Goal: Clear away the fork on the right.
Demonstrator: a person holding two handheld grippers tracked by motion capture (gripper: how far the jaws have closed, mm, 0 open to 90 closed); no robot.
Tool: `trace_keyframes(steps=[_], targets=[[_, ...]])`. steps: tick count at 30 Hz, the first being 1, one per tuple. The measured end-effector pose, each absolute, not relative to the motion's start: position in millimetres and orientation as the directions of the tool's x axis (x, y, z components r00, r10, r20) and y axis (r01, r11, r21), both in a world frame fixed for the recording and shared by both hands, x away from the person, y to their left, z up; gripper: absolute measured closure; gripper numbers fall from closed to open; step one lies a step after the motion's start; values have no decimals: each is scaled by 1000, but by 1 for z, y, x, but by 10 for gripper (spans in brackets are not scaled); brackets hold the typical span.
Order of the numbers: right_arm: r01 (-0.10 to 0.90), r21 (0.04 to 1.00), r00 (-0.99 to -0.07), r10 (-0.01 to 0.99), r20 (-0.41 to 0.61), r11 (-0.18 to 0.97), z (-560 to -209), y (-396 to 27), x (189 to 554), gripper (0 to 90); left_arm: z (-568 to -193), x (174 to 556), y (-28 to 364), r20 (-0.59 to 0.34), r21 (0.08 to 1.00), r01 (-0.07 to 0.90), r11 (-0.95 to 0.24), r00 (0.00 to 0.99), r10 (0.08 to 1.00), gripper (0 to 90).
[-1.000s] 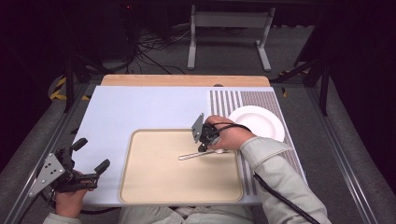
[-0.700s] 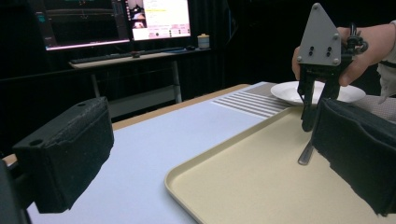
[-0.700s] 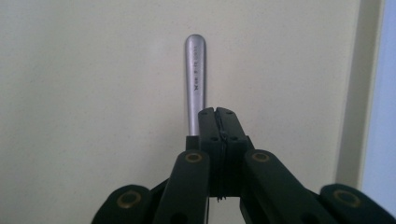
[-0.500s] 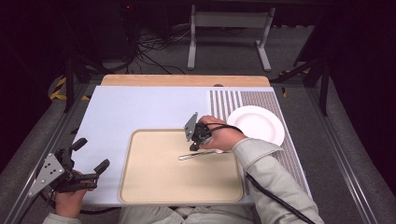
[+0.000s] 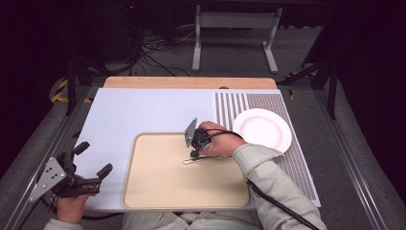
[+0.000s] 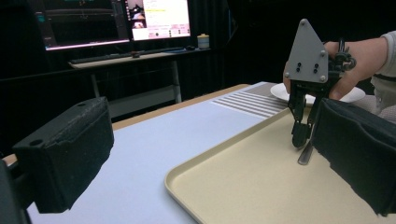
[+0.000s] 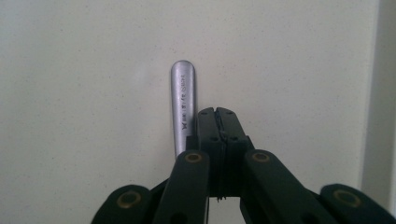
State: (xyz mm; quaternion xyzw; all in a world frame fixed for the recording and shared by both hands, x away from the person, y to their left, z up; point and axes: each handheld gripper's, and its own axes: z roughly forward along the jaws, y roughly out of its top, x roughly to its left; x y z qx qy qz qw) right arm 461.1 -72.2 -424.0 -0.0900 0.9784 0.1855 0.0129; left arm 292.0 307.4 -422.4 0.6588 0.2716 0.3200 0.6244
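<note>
A metal utensil (image 5: 203, 159) lies flat on the beige tray (image 5: 143, 191); its engraved handle (image 7: 183, 105) points away in the right gripper view. My right gripper (image 5: 195, 153) points down at the tray with its jaws shut together. The tips (image 7: 217, 114) stand just beside the handle, and nothing is between them. From the left gripper view the right gripper (image 6: 299, 140) hovers right over the utensil (image 6: 306, 154). My left gripper (image 5: 95, 157) rests open near the table's front left corner, with nothing between its wide black pads (image 6: 65, 154).
A white plate (image 5: 262, 129) sits on the striped strip (image 5: 239, 103) right of the tray. The light blue mat (image 5: 143, 110) spreads behind and left of the tray. A wooden edge (image 5: 191, 82) borders the far side. Monitors (image 6: 116, 21) stand beyond the table.
My right gripper has shifted a little to the left and lower over the tray, staying shut. The utensil and my left gripper have not moved.
</note>
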Motion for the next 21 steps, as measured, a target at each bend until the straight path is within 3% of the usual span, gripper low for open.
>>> trace_keyframes(steps=[21], targets=[[-201,315,-977,-211,-2,927,-423,-72,449,900,-423,292,308,78,997,-39,-69,649,756,0]])
